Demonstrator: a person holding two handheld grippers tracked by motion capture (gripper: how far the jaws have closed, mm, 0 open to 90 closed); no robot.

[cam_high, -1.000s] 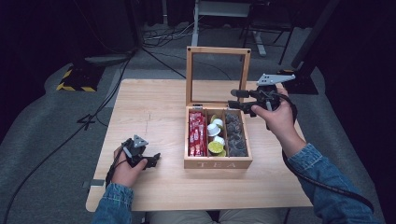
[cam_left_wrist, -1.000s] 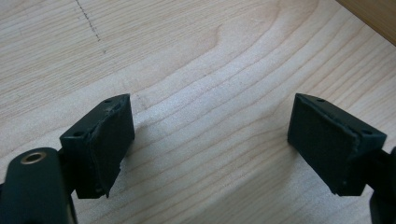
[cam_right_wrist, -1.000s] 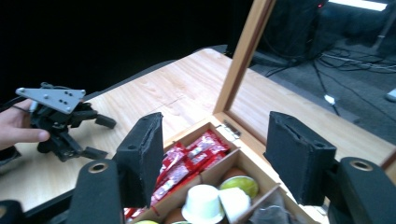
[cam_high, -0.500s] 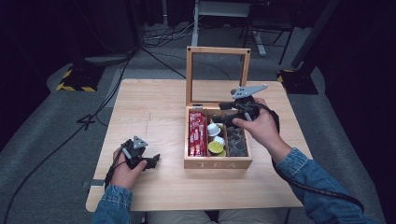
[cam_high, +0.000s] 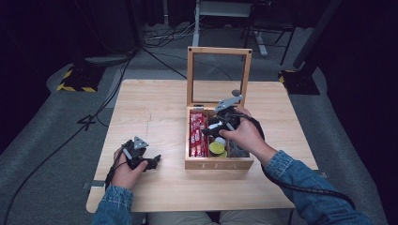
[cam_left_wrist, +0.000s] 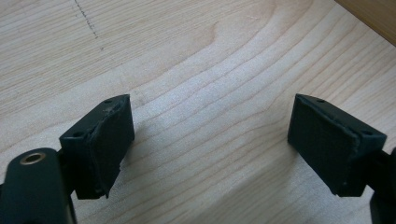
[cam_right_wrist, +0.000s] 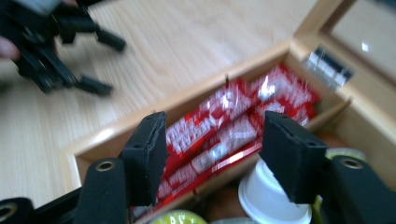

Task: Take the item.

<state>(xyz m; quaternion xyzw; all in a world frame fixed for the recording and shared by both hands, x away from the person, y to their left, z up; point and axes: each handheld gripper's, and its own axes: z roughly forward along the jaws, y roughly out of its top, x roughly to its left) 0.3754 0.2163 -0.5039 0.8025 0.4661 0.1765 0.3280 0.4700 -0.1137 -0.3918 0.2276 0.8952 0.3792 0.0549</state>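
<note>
Standing on grey floor (cam_high: 42, 122), pale wooden table (cam_high: 155, 108), dark room

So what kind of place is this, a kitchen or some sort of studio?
Probably a recording lab or studio, not a kitchen: a lone wooden table on grey carpet, dark surroundings, cables trailing over the floor, and metal stand legs behind.

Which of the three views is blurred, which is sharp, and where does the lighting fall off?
Right gripper view: motion blur smears the red packets and the white cup beyond the right gripper. Left gripper view: sharp wood grain on the table between the left gripper jaws. High view: the table is lit, the floor around it falls dark.
</note>
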